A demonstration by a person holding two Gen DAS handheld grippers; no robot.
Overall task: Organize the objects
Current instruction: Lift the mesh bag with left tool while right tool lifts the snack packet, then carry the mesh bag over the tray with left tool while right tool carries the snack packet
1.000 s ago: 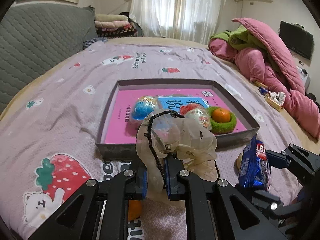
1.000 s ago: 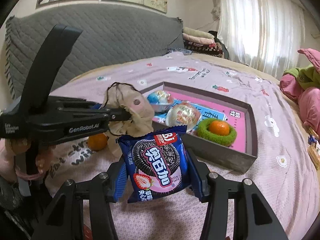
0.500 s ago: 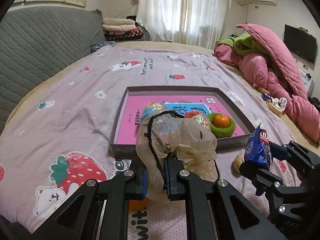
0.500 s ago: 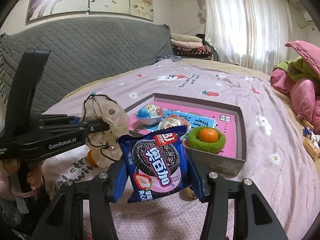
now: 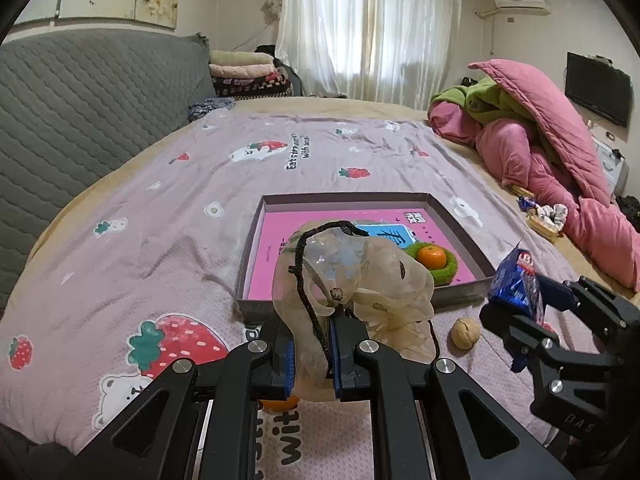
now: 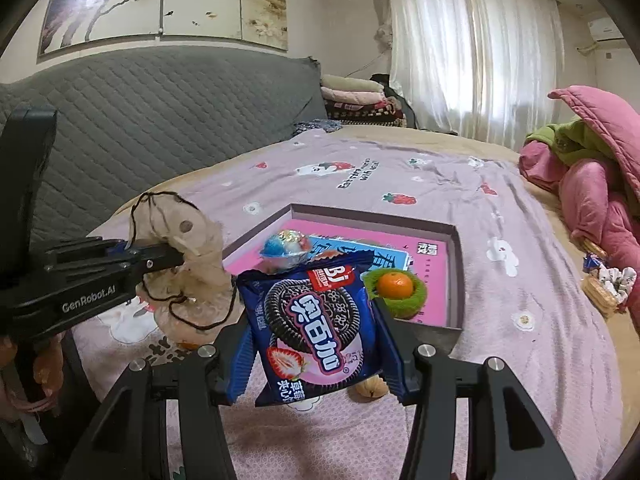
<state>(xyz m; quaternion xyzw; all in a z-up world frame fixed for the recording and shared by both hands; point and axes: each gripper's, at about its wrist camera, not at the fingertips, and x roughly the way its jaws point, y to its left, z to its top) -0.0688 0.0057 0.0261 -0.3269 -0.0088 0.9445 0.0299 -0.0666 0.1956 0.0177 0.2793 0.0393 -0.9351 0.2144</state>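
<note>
My left gripper [image 5: 313,354] is shut on a sheer beige drawstring pouch [image 5: 360,280] with a black cord, held above the bedspread; the same pouch [image 6: 188,248] hangs at the left of the right wrist view. My right gripper [image 6: 316,340] is shut on a blue cookie packet [image 6: 316,320], upright between its pads; that packet [image 5: 516,284] shows at the right of the left wrist view. Ahead lies a grey shallow box [image 5: 452,216] with a pink book inside, holding a mandarin [image 6: 395,285] on a green ring and a foil-wrapped ball [image 6: 286,248].
A walnut [image 5: 465,333] lies on the bedspread in front of the box, and an orange [image 5: 278,404] shows under my left gripper. A pink and green quilt [image 5: 552,160] is heaped at the right. A grey headboard [image 6: 140,120] rises at the left.
Both grippers have risen with their loads, so the box and bedspread look lower and farther. The walnut has come into view in front of the box.
</note>
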